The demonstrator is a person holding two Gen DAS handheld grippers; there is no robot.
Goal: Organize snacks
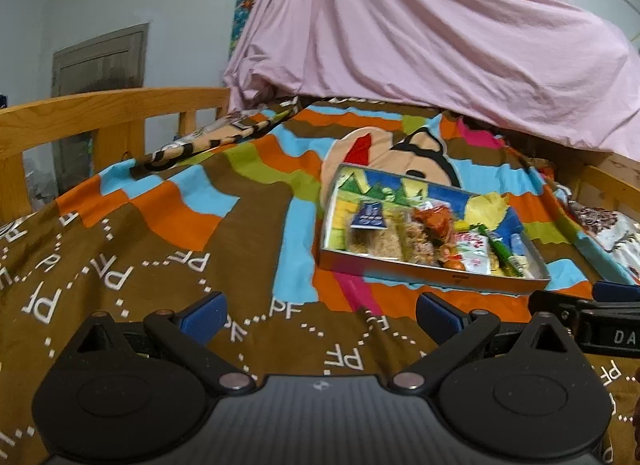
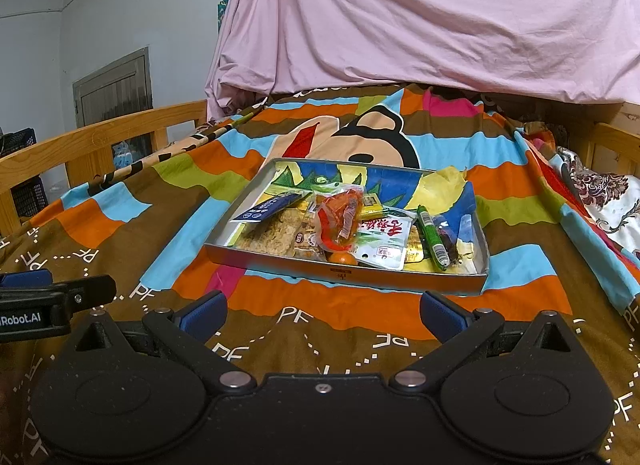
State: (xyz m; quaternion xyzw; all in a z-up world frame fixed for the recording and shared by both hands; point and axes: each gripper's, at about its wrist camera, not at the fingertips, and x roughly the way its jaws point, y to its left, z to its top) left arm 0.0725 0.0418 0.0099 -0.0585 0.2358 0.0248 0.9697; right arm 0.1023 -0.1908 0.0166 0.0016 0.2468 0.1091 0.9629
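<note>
A shallow metal tray [image 2: 344, 275] [image 1: 432, 271] lies on the colourful bedspread and holds several snack packets. Among them are a red-orange packet [image 2: 340, 221] [image 1: 436, 221], a white packet with red writing [image 2: 382, 243], a green stick [image 2: 432, 239] [image 1: 504, 251], a blue-labelled packet [image 2: 266, 209] [image 1: 370, 219] and clear bags of crispy snacks [image 2: 272, 239]. My right gripper [image 2: 322, 315] is open in front of the tray's near edge, nothing between its fingers. My left gripper [image 1: 320, 315] is open, low and to the left of the tray, also empty.
The bedspread [image 2: 140, 225] covers the bed. A wooden rail [image 2: 100, 145] [image 1: 100, 113] runs along the left side. A pink sheet [image 2: 420, 25] hangs behind the tray. A floral cloth [image 2: 600, 201] lies at the right edge.
</note>
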